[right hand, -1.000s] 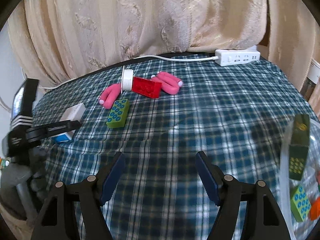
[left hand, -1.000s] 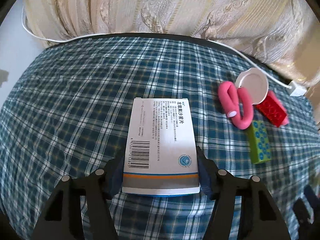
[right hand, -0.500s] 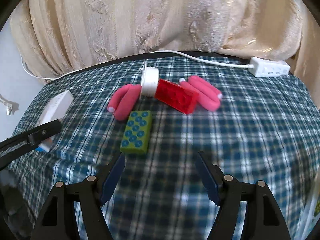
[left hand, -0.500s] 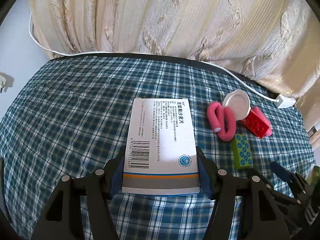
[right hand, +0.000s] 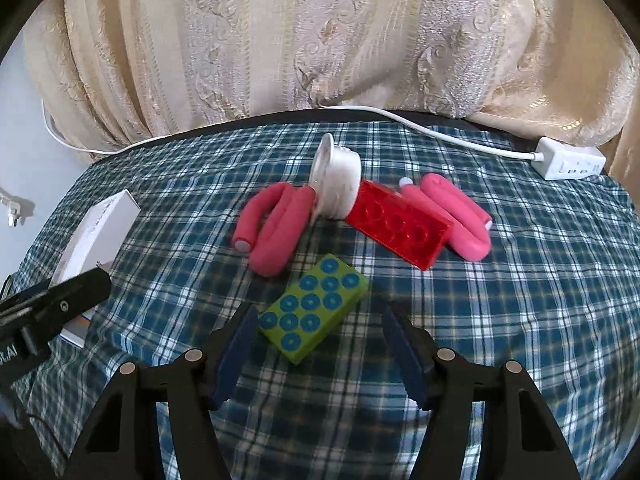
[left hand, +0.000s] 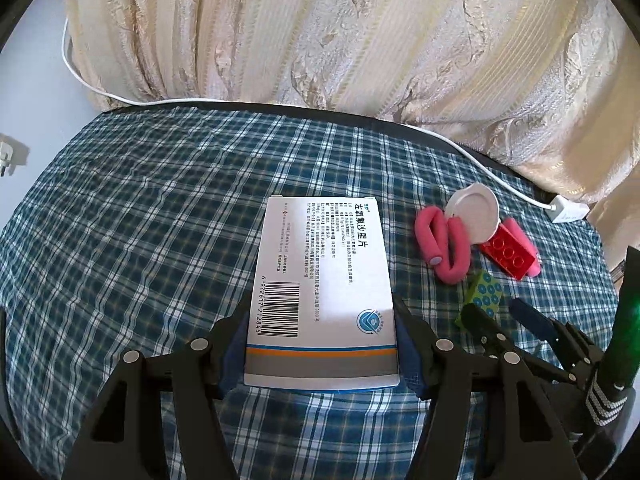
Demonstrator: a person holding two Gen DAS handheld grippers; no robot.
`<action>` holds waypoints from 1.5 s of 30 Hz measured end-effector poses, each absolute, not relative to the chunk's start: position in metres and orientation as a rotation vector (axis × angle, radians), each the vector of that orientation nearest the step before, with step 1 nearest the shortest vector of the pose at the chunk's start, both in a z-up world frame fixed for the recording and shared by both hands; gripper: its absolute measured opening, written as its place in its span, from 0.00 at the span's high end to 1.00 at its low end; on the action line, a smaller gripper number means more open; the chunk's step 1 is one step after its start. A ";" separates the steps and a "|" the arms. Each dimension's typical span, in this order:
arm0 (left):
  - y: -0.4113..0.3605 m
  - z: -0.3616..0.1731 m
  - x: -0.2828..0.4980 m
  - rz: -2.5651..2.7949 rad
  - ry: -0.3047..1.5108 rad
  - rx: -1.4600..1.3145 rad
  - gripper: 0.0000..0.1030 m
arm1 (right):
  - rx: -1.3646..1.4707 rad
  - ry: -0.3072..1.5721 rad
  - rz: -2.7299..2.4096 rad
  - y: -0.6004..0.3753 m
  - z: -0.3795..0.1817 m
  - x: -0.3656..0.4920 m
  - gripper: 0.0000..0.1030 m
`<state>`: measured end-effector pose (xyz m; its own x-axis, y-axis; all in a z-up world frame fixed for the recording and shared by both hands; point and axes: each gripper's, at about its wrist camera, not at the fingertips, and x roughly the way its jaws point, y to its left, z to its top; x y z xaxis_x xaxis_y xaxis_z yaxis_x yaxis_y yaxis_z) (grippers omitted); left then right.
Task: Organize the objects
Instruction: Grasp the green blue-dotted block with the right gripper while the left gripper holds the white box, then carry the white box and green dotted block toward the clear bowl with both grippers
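My left gripper is shut on a white medicine box with a barcode, held above the plaid cloth; the box also shows at the left of the right wrist view. My right gripper is open, its jaws on either side of the near end of a green brick with blue studs, not touching it. Behind the brick lie a red brick, a white cup on its side and two pink foam curlers. The right gripper also shows in the left wrist view.
The table has a blue plaid cloth. A white power strip with its cord lies at the back right edge. A cream curtain hangs right behind the table.
My right gripper moved left and forward to the green brick, which now lies between its open jaws. My left gripper, still holding the box, has drawn back and tilted up a little.
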<state>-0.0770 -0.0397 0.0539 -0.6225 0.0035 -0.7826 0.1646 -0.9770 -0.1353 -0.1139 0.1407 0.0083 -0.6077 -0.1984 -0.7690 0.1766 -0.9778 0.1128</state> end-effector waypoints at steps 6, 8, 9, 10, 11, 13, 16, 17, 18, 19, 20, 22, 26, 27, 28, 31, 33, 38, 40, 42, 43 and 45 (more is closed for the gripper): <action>-0.039 0.055 -0.076 -2.742 0.305 1.316 0.38 | 1.286 -0.070 -2.613 0.134 0.007 -0.121 0.34; -0.039 0.055 -0.076 -2.740 0.300 1.316 0.38 | 1.300 -0.072 -2.616 0.133 0.005 -0.125 0.34; -0.039 0.054 -0.076 -2.739 0.300 1.317 0.38 | 1.310 -0.068 -2.623 0.133 0.003 -0.127 0.34; -0.039 0.054 -0.076 -2.738 0.300 1.319 0.38 | 1.302 -0.057 -2.637 0.132 0.002 -0.127 0.34; -0.038 0.055 -0.076 -2.737 0.300 1.320 0.38 | 1.304 -0.043 -2.642 0.132 0.002 -0.127 0.34; -0.038 0.054 -0.076 -2.736 0.299 1.322 0.38 | 1.300 -0.022 -2.650 0.130 0.002 -0.127 0.34; -0.037 0.053 -0.076 -2.735 0.298 1.325 0.38 | 1.295 0.038 -2.672 0.128 0.002 -0.126 0.39; -0.036 0.053 -0.076 -2.735 0.296 1.328 0.38 | 1.293 0.067 -2.679 0.127 0.002 -0.125 0.43; -0.036 0.053 -0.075 -2.734 0.294 1.330 0.38 | 1.293 0.077 -2.683 0.128 0.003 -0.124 0.48; -0.035 0.052 -0.076 -2.734 0.292 1.331 0.38 | 1.295 0.082 -2.687 0.129 0.004 -0.124 0.52; -0.035 0.051 -0.076 -2.734 0.290 1.333 0.38 | 1.297 0.089 -2.695 0.130 0.004 -0.123 0.58; -0.034 0.051 -0.075 -2.736 0.287 1.336 0.38 | 1.299 0.083 -2.698 0.134 0.004 -0.121 0.65; -0.031 0.051 -0.075 -2.742 0.277 1.341 0.38 | 1.300 0.056 -2.692 0.143 0.005 -0.113 0.69; -0.030 0.051 -0.075 -2.743 0.276 1.341 0.38 | 1.300 0.054 -2.690 0.145 0.004 -0.110 0.69; -0.029 0.051 -0.075 -2.744 0.274 1.342 0.38 | 1.300 0.053 -2.687 0.146 0.004 -0.108 0.69; -0.027 0.051 -0.074 -2.750 0.267 1.345 0.38 | 1.306 0.035 -2.673 0.154 0.004 -0.097 0.69; -0.026 0.051 -0.074 -2.753 0.261 1.346 0.38 | 1.310 -0.002 -2.661 0.159 0.005 -0.090 0.69; -0.020 0.051 -0.072 -2.768 0.242 1.352 0.38 | 1.317 -0.103 -2.636 0.171 0.007 -0.071 0.69; -0.017 0.052 -0.071 -2.778 0.232 1.353 0.38 | 1.316 -0.134 -2.628 0.175 0.007 -0.065 0.69; -0.014 0.053 -0.069 -2.788 0.221 1.352 0.38 | 1.313 -0.167 -2.622 0.180 0.009 -0.058 0.69; -0.012 0.053 -0.069 -2.792 0.217 1.352 0.38 | 1.312 -0.183 -2.621 0.182 0.010 -0.056 0.69; -0.009 0.054 -0.068 -2.803 0.206 1.353 0.38 | 1.303 -0.219 -2.619 0.188 0.012 -0.049 0.69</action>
